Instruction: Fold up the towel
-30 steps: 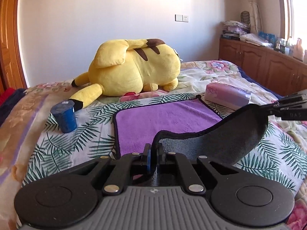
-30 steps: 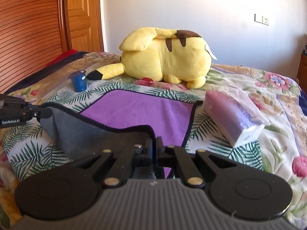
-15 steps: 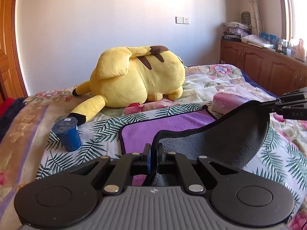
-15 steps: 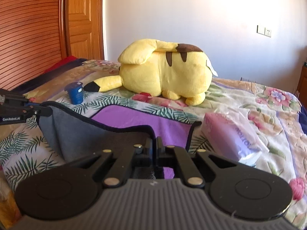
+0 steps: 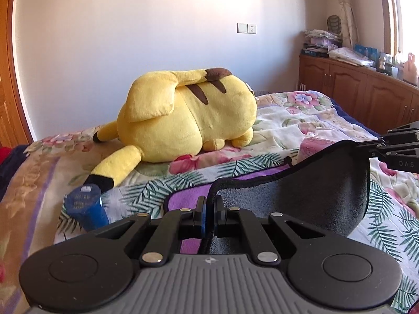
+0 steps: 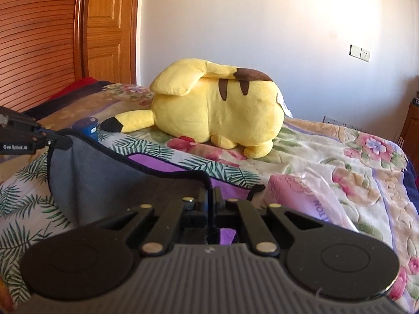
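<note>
Grey underside of the towel [image 5: 309, 204] is hanging lifted over its purple face [image 6: 167, 166] on the bed [image 5: 301, 120], with the left gripper [image 5: 208, 206] and right gripper [image 6: 211, 198] each pinching a black-edged corner, jaws closed on the cloth. Plush [image 5: 188, 120] is lying at 12 o'clock beyond the towel, blue cup [image 5: 85, 206] sitting at 9 o'clock, tissue pack [image 6: 301, 196] lying at 3 o'clock.

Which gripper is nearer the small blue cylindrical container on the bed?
Left. The left gripper holds the purple-and-grey towel corner right beside the small blue cylindrical container; the right gripper grips the opposite corner, nearer the pink tissue pack.
</note>
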A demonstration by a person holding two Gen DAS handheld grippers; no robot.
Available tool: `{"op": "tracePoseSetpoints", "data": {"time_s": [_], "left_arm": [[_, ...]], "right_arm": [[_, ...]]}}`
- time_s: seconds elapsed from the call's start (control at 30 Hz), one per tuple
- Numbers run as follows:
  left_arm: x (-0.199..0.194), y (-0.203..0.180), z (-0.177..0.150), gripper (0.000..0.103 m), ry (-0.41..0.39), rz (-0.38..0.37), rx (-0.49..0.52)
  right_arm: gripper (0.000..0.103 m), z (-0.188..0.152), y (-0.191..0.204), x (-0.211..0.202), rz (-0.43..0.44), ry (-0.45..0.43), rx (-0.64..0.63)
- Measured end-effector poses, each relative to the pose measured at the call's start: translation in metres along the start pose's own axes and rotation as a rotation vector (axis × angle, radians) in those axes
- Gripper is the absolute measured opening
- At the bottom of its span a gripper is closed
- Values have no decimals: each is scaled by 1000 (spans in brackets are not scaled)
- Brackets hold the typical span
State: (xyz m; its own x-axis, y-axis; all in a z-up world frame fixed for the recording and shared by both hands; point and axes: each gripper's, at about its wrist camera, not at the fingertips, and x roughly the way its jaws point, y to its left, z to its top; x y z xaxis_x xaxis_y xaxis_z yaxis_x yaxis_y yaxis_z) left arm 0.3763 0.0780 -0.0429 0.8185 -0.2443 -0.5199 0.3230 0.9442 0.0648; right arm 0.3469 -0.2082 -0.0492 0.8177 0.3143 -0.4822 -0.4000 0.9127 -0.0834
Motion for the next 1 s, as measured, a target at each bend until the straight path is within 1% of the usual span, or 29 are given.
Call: {"op": "tracePoseSetpoints", "data": {"time_s": [0.27, 0.4, 0.5, 0.63, 0.83, 1.0], "left_arm": [[22, 7, 13, 0, -6, 24, 25], [35, 13, 20, 0, -4, 37, 14], [43, 12, 24, 0, -8, 43, 45], [51, 16, 33, 0, -16, 44, 47], [69, 19, 39, 0, -13, 66, 49], [91, 22, 35, 0, 5, 74, 43]], "right_arm": [[3, 15, -3, 18, -28, -24, -37], [3, 22, -11, 26, -44, -40, -18], [3, 26, -16, 34, -50, -39, -15], [3, 31, -19, 44, -64, -38, -35], [3, 32, -22, 58, -83, -34, -53], [3, 29, -23, 75, -109, -23, -64]]}}
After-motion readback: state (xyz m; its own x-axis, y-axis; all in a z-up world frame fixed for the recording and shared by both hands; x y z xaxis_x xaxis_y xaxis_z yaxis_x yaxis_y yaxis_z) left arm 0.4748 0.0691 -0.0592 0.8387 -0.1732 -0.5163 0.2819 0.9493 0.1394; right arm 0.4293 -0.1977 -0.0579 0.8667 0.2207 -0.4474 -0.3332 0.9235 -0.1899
